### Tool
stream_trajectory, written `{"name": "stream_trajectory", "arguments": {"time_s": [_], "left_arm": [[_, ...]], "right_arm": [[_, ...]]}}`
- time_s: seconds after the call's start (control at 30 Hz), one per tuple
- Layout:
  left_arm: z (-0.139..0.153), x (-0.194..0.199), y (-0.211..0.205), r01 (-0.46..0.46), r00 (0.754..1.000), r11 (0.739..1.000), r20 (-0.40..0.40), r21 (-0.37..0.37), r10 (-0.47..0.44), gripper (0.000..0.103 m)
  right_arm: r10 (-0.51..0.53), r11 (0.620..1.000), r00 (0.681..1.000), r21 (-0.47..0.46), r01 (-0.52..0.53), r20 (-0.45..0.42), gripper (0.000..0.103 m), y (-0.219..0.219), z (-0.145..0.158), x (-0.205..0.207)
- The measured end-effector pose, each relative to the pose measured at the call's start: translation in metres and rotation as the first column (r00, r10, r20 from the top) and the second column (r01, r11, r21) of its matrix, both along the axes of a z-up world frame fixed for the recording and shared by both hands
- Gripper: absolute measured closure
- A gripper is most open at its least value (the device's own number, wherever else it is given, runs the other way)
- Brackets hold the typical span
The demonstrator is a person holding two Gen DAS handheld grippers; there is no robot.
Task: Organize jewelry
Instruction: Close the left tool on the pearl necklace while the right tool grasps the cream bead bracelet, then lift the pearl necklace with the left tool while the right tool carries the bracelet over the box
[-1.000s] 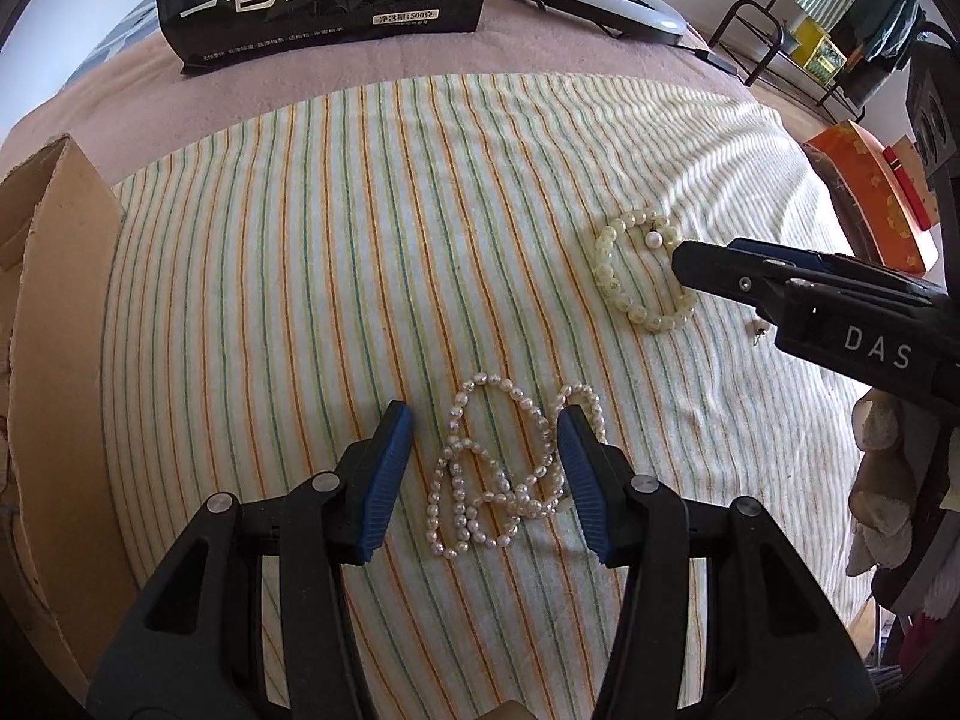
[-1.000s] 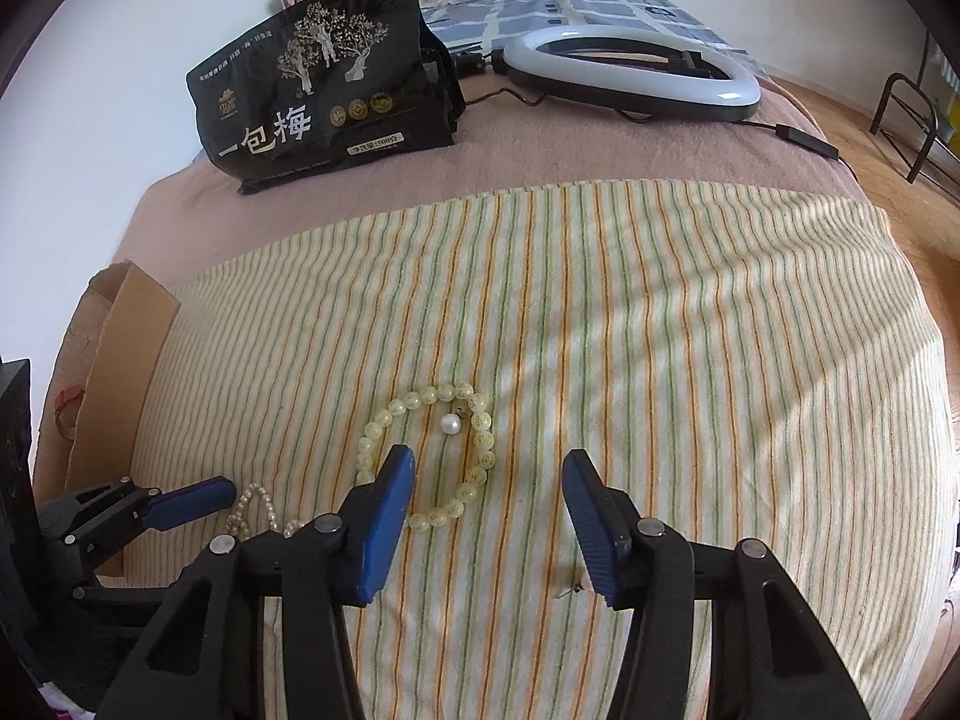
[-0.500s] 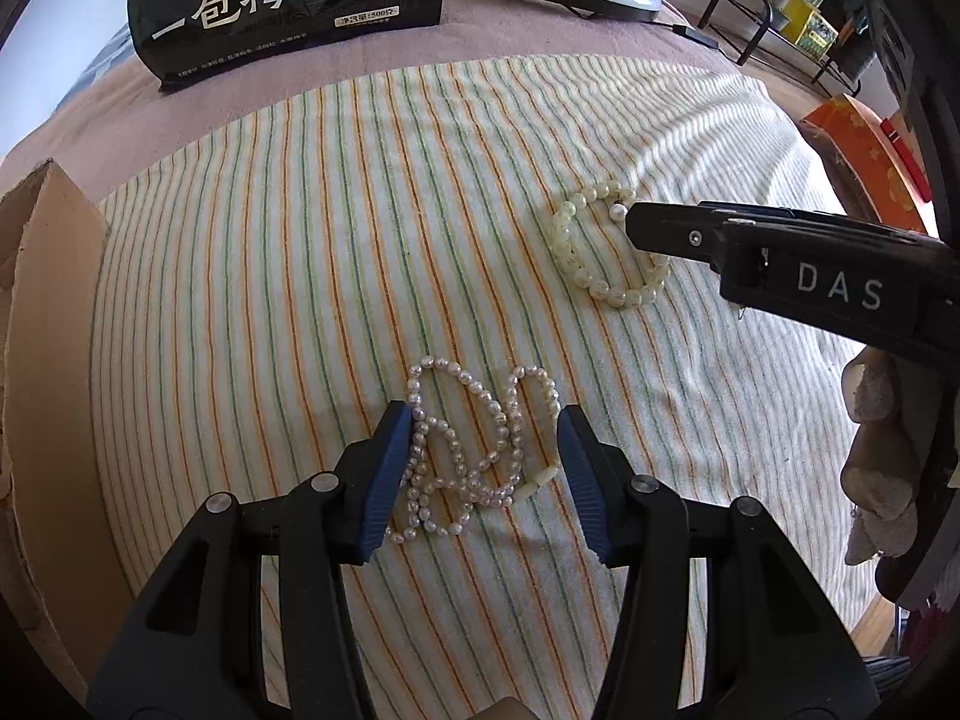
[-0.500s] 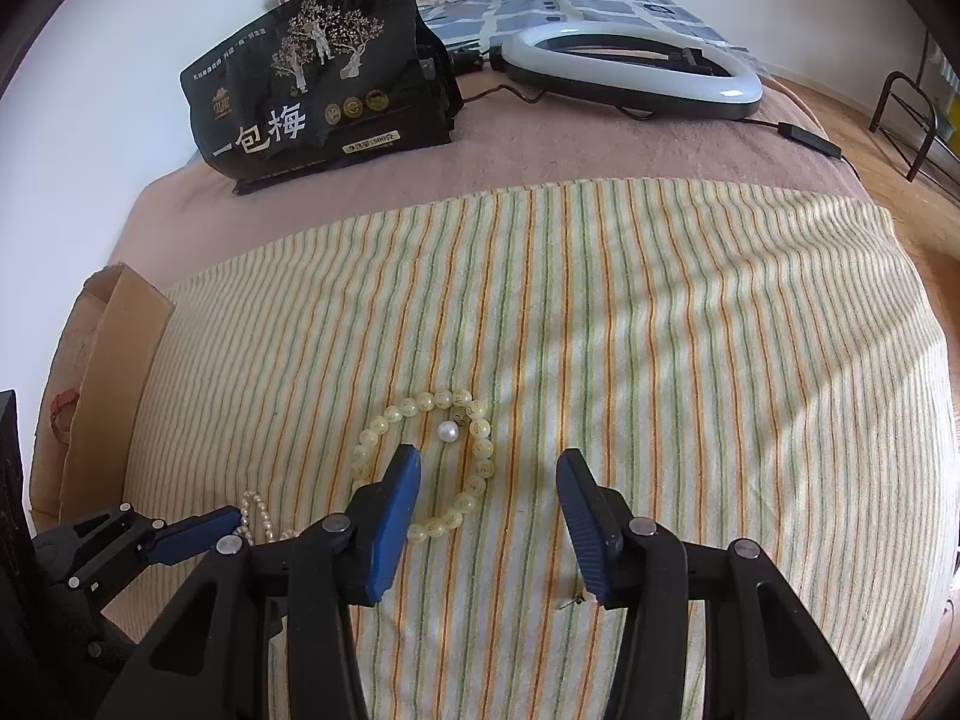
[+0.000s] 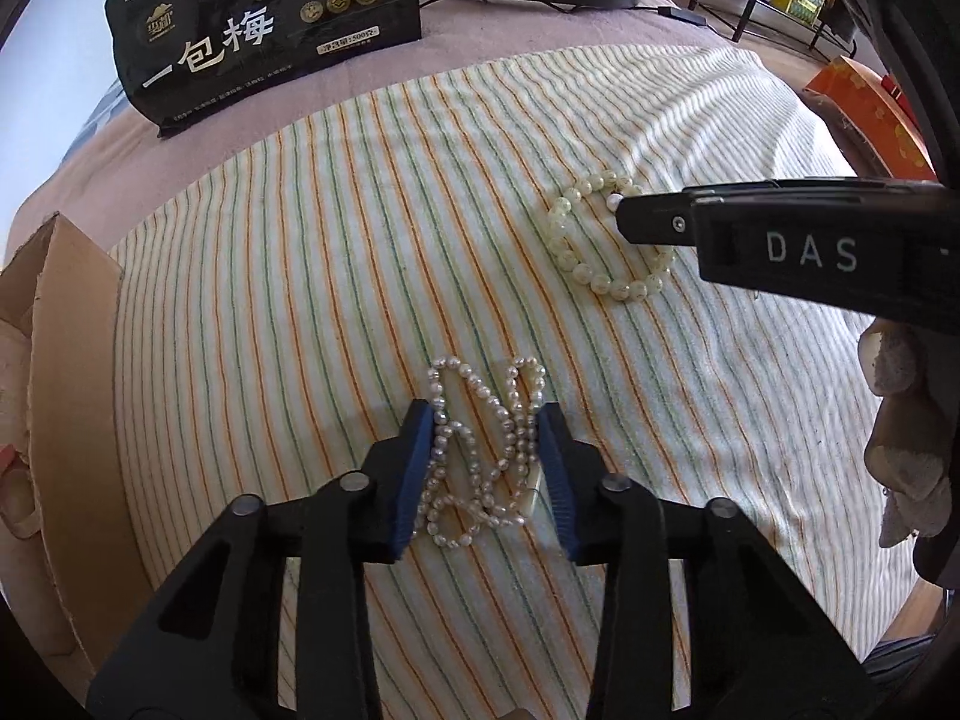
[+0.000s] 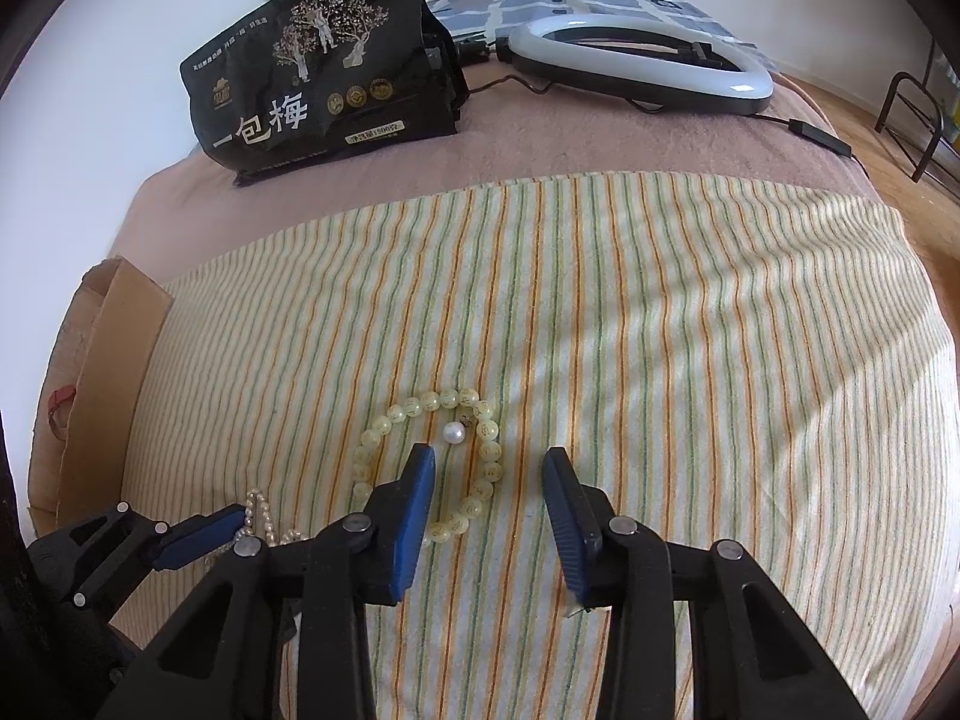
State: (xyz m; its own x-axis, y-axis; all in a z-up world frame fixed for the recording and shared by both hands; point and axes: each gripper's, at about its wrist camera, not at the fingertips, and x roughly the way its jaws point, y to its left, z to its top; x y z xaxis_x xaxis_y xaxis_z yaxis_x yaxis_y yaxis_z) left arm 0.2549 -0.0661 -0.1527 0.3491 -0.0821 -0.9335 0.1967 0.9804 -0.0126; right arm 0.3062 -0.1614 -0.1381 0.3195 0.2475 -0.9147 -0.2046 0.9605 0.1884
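On the striped cloth (image 6: 600, 300) lie two strings of beads. One pearl necklace (image 5: 480, 456), bunched in loops, sits between the blue pads of the left gripper (image 5: 486, 468). Its jaws have just been closing, and the pads now touch the pearls on both sides. One yellow bead bracelet (image 6: 420, 462) lies just beside it, with one loose white pearl (image 6: 454, 433) inside its ring. The right gripper (image 6: 489, 516) has also been closing. Its jaws are apart, with one side of the bracelet between them, not pinched. Behind sit one black bag (image 6: 318, 90) and one ring light (image 6: 636, 66). One cardboard box (image 5: 66, 360) is at the left.
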Motion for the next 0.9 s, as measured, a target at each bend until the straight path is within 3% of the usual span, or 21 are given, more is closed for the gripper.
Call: {"name": "stream_trajectory", "arguments": {"time_s": [0.07, 0.13, 0.23, 0.37, 0.9], "left_arm": [[0.000, 0.003, 0.006, -0.012, 1.000, 1.000, -0.003, -0.005, 0.012, 0.089], [0.001, 0.003, 0.012, -0.018, 1.000, 1.000, -0.004, -0.008, 0.018, 0.094], [0.002, 0.002, 0.015, -0.019, 1.000, 1.000, -0.002, -0.013, 0.019, 0.096], [0.004, 0.000, 0.014, -0.015, 1.000, 1.000, 0.010, -0.006, 0.015, 0.097], [0.034, 0.003, 0.038, -0.082, 0.994, 0.993, 0.066, -0.083, 0.088, 0.097]], "right_arm": [[0.005, 1.000, 1.000, -0.010, -0.005, -0.006, 0.066, 0.001, -0.002, 0.000], [0.013, 1.000, 1.000, -0.023, -0.014, -0.013, 0.073, 0.002, -0.005, -0.001], [0.025, 0.999, 1.000, -0.042, -0.026, -0.009, 0.087, 0.004, -0.006, -0.002], [0.025, 0.999, 1.000, -0.028, -0.025, -0.003, 0.098, 0.002, -0.007, -0.004], [-0.017, 0.998, 0.995, 0.065, 0.011, 0.094, 0.098, -0.004, 0.032, -0.006]]}}
